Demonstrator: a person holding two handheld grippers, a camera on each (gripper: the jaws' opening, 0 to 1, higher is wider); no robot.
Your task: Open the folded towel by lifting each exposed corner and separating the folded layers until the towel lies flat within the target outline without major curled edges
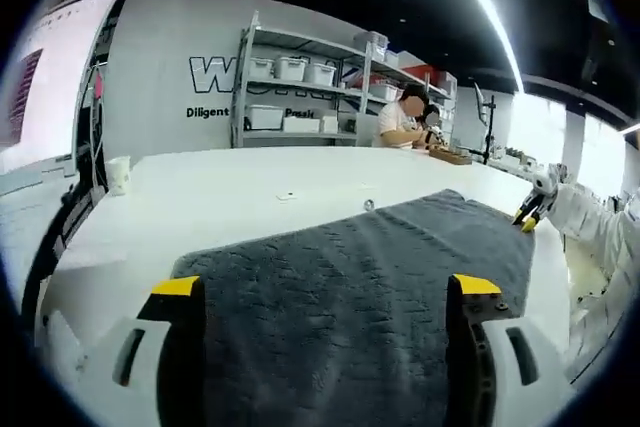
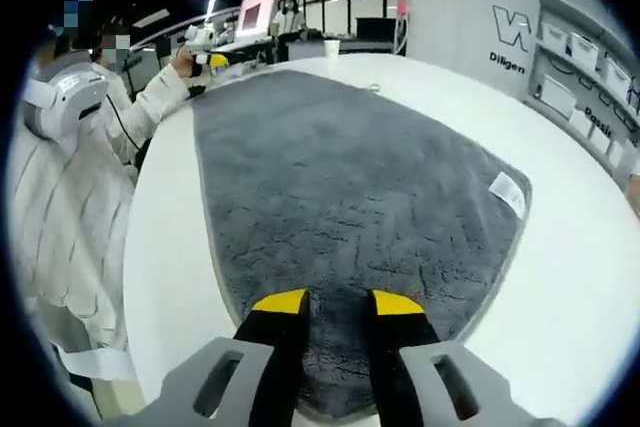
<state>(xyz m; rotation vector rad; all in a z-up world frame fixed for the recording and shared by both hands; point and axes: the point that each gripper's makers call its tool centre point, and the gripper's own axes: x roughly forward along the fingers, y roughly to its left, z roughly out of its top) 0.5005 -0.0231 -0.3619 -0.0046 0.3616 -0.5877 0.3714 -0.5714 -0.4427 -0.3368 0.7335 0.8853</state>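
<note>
Right gripper (image 2: 336,305): yellow-tipped jaws nearly together over the near end of the grey towel (image 2: 350,197), narrow gap between them; whether any pile is nipped, cannot tell. Left gripper (image 1: 338,289): jaws spread wide, straddling the towel (image 1: 370,267) at its opposite end, nothing held.

Towel lies spread on the white table (image 2: 560,277), one layer by the look of it, white care label (image 2: 508,192) near the right-hand edge in the right gripper view. Task judged close to done; what remains is smoothing.

Doing it well: work from the corners, take only the hem, pull low and outward along the table, not up, so the edge does not roll.

Edges: right gripper view shows the towel's left side near the table edge, beside the person's white sleeve (image 2: 70,197); little margin there. Open table right and beyond. Paper cup (image 1: 118,174) stands well apart at the far left in the left gripper view.
</note>
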